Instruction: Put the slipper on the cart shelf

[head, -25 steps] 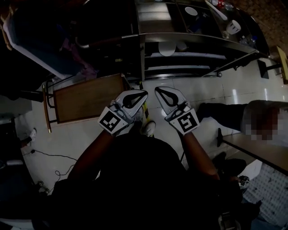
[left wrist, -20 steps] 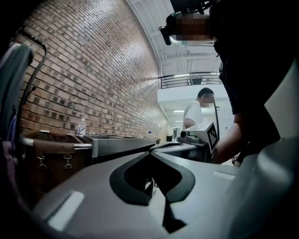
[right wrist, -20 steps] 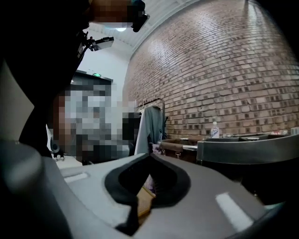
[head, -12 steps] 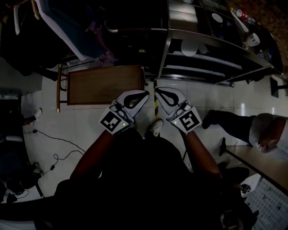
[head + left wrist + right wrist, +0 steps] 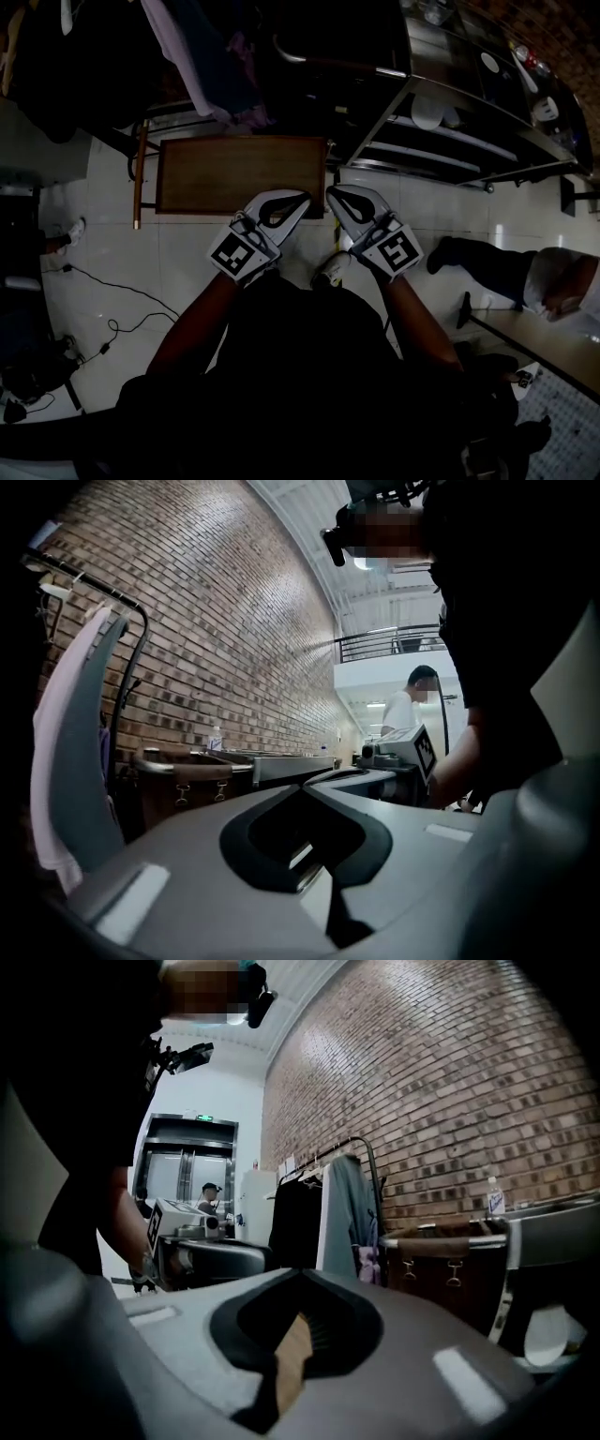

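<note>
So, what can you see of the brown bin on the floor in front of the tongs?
The brown bin is rectangular, with a darker rim; its leather-like side carries two metal buckles. It stands upright on the pale tiled floor, between hanging clothes and the steel cart. Whether it touches the cart is unclear.

no legible text, labels or signs

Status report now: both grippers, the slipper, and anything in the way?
Left gripper and right gripper shut, empty. Slipper not in view. Brown hamper straight ahead, steel shelf cart to its right.
</note>
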`<action>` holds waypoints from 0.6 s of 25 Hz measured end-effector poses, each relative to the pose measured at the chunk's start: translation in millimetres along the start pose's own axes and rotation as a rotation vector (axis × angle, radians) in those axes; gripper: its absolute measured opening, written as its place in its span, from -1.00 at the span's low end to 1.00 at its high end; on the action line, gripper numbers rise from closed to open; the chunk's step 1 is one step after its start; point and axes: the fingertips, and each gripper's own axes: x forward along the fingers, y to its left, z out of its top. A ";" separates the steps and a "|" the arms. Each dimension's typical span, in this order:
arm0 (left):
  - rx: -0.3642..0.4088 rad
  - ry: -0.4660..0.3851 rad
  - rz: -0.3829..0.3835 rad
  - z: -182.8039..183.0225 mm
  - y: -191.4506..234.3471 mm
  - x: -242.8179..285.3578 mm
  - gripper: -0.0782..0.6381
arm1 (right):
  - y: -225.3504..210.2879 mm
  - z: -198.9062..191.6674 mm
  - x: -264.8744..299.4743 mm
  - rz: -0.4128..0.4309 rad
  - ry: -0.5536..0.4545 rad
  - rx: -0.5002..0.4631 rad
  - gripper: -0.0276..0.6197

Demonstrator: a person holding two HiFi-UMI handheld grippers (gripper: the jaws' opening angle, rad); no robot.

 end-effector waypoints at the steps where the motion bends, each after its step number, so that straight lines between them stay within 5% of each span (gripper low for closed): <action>1: -0.003 -0.001 -0.001 -1.0 8.7 -9.9 -0.78 | 4.7 0.0 11.5 -0.002 -0.002 0.018 -0.91; 15: 0.001 -0.010 -0.068 3.9 68.6 -95.5 -0.78 | 70.1 18.7 107.5 -0.053 -0.031 0.015 -0.91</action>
